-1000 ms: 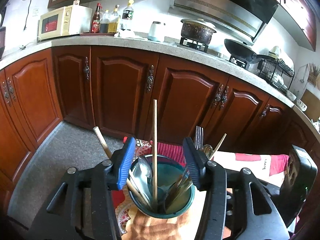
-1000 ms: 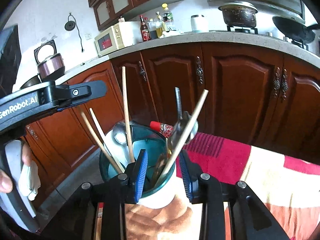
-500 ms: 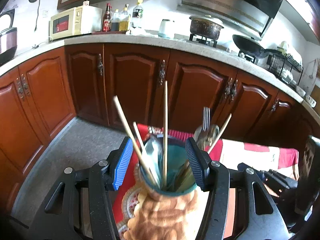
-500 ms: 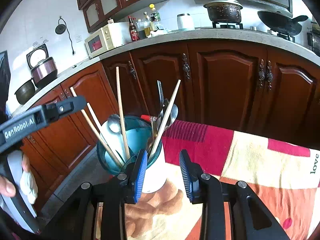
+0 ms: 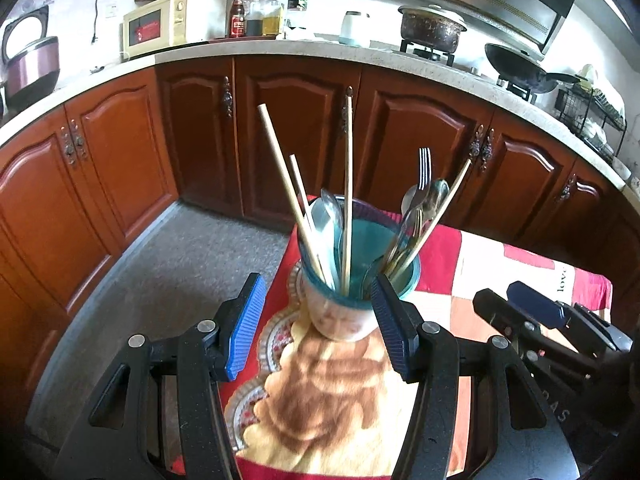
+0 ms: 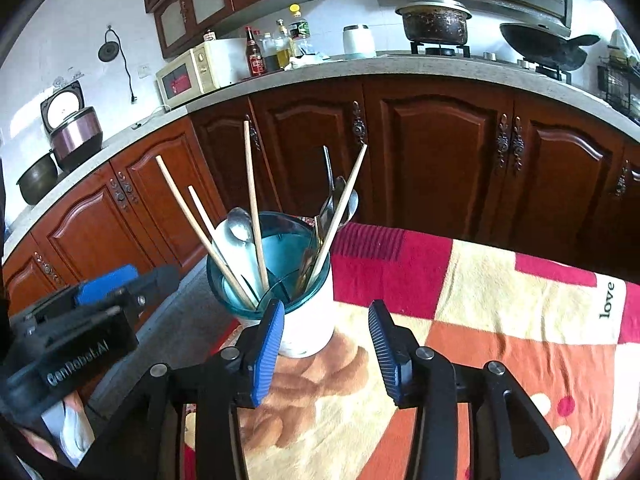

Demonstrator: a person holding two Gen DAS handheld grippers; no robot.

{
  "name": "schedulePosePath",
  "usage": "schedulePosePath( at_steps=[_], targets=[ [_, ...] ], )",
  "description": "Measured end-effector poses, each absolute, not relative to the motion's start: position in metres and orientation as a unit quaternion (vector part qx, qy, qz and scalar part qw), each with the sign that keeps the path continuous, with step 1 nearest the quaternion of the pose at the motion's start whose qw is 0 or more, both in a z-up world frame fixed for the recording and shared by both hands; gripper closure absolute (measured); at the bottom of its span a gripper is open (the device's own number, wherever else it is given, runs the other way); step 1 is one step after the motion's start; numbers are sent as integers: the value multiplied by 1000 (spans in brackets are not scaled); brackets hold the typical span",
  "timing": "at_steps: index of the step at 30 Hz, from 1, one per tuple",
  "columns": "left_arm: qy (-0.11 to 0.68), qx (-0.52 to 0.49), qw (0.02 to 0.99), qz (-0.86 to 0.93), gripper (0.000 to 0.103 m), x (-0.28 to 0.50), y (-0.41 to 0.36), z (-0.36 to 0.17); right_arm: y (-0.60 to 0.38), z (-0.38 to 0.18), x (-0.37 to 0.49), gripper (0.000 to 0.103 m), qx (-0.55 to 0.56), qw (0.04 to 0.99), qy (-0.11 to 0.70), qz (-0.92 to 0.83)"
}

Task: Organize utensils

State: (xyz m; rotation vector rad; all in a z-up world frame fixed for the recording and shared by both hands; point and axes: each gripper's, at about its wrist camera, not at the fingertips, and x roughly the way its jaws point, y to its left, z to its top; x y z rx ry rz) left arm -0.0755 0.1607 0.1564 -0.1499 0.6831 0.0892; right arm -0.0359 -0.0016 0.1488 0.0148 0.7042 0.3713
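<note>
A white utensil holder with a teal glass rim (image 5: 352, 308) (image 6: 304, 320) stands on a patterned cloth on the table. It holds several wooden chopsticks (image 5: 347, 184) (image 6: 252, 192), spoons (image 5: 328, 216) (image 6: 240, 228) and a fork (image 5: 425, 172). My left gripper (image 5: 316, 320) is open and empty, just short of the holder, with the jaws either side of it and apart from it. My right gripper (image 6: 326, 344) is open and empty, a little back and to the right of the holder. Each gripper shows in the other's view (image 5: 536, 320) (image 6: 92, 312).
The table carries a red, cream and orange blanket (image 6: 500, 312); its left edge drops to grey floor (image 5: 152, 280). Wooden cabinets (image 5: 420, 144) under a stone counter run behind, with a microwave (image 5: 172, 24), bottles, a pot (image 5: 432, 28) and a wok.
Both grippers have pulled back and away from the holder, which now looks smaller and farther off. Both stay open and empty. The utensils in the holder have not moved.
</note>
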Motion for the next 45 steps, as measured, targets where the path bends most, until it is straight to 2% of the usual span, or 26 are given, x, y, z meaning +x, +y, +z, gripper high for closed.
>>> schedulePosePath(
  at_steps=[21, 45],
  targets=[
    [348, -56, 933, 69, 48, -106, 155, 140, -11, 147, -56, 60, 14, 919, 359, 164],
    [296, -37, 950, 86, 48, -116, 150, 192, -14, 171, -63, 59, 11, 928, 332, 167]
  ],
)
